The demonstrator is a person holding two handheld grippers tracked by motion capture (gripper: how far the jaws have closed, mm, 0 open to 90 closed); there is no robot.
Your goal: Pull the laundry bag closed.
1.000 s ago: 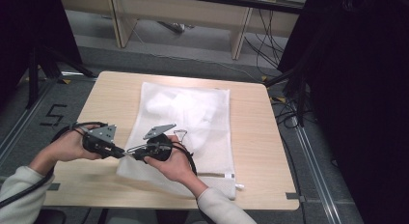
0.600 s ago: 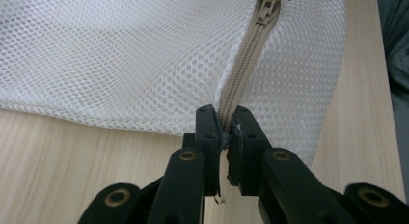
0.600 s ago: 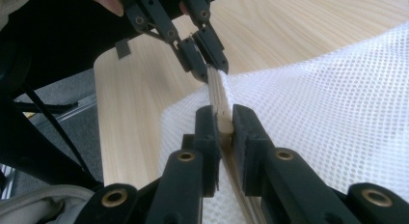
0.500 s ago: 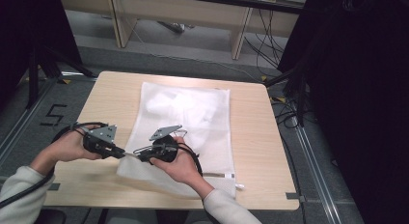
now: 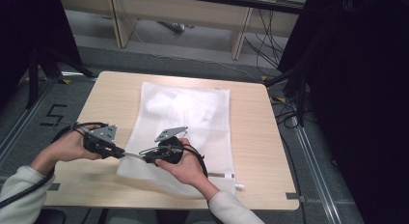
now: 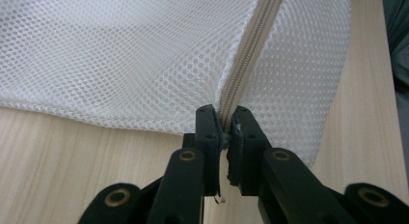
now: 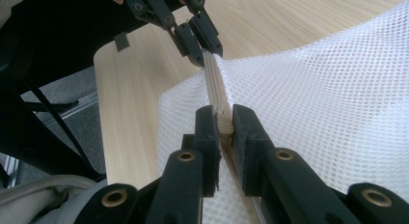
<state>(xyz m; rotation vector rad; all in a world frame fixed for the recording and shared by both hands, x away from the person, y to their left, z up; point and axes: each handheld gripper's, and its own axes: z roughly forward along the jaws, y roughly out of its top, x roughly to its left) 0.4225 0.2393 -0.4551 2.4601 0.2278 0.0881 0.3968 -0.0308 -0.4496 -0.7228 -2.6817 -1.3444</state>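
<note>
High view. A white mesh laundry bag (image 5: 185, 122) lay flat on the light wooden table (image 5: 270, 151), its near left corner lifted between two hand-held grippers. The left gripper (image 5: 121, 153), in the person's left hand (image 5: 72, 147), pointed right; the right gripper (image 5: 144, 158), in the right hand (image 5: 185, 167), pointed left, so that the fingers nearly met over the bag's near left edge. A white tab (image 5: 239, 187) projected from the bag's near right corner. On the floor left of the table, a black marking (image 5: 54, 115) read "5". No brand or label could be read on the bag.

Left gripper view. The left gripper (image 6: 224, 119) had its black fingers (image 6: 206, 132) closed on the end of the beige zipper (image 6: 248, 55), which ran away up the mesh. The bag's hemmed edge rested on the table (image 6: 72, 151).

Right gripper view. The right gripper (image 7: 223, 120) had its fingers (image 7: 208, 132) closed on the beige zipper (image 7: 215, 84) farther along. The zipper stretched taut from these fingers to the left gripper (image 7: 205, 50) beyond, likewise clamped on it. The mesh (image 7: 328, 103) spread to the right above the table (image 7: 130, 118).
</note>
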